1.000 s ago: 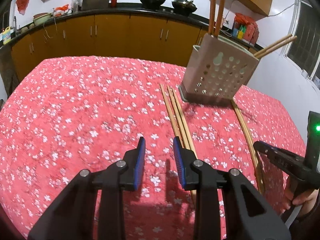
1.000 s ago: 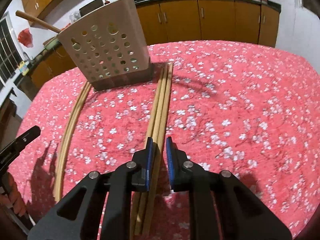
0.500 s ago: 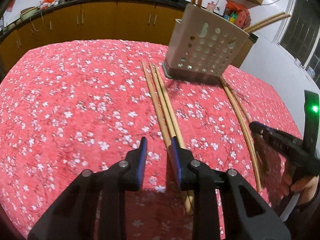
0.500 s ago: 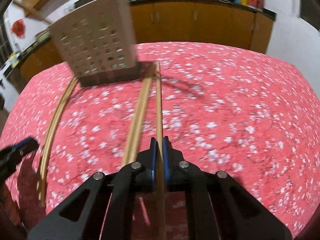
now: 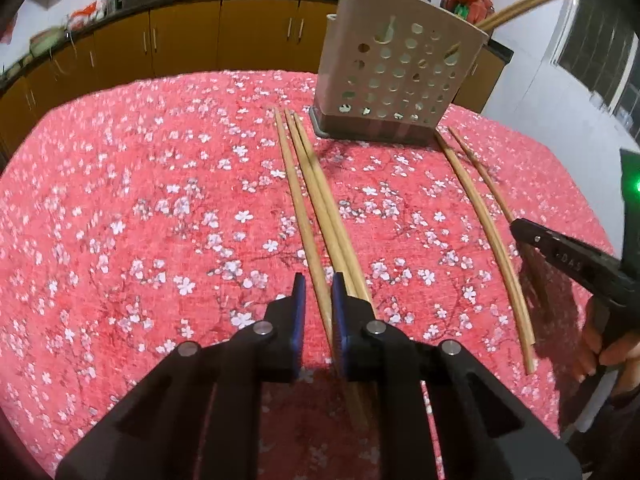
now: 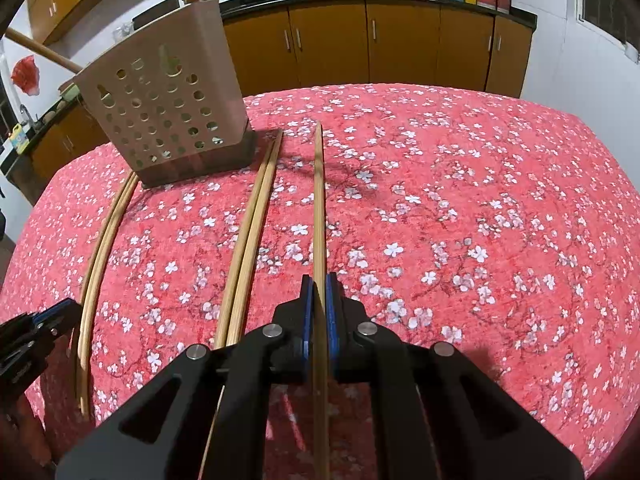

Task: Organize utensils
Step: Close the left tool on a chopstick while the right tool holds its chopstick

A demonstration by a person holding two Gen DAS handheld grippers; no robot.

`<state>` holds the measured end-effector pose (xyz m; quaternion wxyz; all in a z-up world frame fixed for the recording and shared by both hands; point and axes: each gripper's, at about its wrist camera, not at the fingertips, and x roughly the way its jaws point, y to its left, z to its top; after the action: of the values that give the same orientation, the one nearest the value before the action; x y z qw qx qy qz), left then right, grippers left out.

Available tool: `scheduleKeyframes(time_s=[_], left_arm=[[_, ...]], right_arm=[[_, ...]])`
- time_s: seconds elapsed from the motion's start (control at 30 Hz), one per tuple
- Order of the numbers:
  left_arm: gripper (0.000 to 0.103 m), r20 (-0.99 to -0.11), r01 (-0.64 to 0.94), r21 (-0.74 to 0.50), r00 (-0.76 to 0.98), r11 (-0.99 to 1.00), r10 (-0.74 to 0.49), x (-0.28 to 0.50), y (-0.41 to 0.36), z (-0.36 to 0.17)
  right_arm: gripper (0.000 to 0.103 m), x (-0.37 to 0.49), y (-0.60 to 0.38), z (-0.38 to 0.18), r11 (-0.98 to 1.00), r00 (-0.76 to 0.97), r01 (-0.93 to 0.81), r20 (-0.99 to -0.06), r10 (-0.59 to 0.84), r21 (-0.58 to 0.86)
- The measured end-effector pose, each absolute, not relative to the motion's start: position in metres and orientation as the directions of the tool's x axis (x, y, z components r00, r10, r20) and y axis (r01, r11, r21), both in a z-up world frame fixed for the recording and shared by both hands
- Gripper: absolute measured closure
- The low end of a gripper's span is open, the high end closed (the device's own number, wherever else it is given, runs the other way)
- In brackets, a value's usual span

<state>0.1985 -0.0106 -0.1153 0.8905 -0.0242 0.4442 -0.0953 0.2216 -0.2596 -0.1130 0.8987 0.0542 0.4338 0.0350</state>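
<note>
Fingers of the right gripper (image 6: 318,280) are clamped on a single chopstick (image 6: 318,200), whose far tip points just right of the utensil holder (image 6: 160,112). The left gripper (image 5: 318,284) has just been closing around an outer chopstick (image 5: 298,208), and a small gap remains. Two neighbour chopsticks (image 5: 326,216) lie just beside it on the desk (image 5: 120,200), in front of the holder. Its finger could catch a neighbour and drag it.

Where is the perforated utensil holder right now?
The utensil holder stands far-left in the right wrist view, on the floral tablecloth, beside the chopstick pair.
</note>
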Motion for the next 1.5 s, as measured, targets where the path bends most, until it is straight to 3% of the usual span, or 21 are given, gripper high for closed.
scheduleKeyframes(time_s=[0.3, 0.57, 1.5], left_arm=[[0.094, -0.783, 0.123, -0.069, 0.608, 0.99, -0.13, 0.207, -0.009, -0.117], [0.095, -0.786, -0.01, -0.057, 0.617, 0.998, -0.039, 0.235, 0.046, -0.114], [0.093, -0.752, -0.039, -0.18, 0.649, 0.983, -0.112, 0.223, 0.08, -0.111]], right_arm=[[0.095, 0.206, -0.262, -0.112, 0.989, 0.624, -0.037, -0.77, 0.132, 0.14], [0.096, 0.221, -0.277, -0.111, 0.989, 0.647, 0.033, -0.757, 0.086, 0.141], [0.095, 0.222, -0.282, -0.112, 0.986, 0.657, 0.036, -0.747, 0.102, 0.166]])
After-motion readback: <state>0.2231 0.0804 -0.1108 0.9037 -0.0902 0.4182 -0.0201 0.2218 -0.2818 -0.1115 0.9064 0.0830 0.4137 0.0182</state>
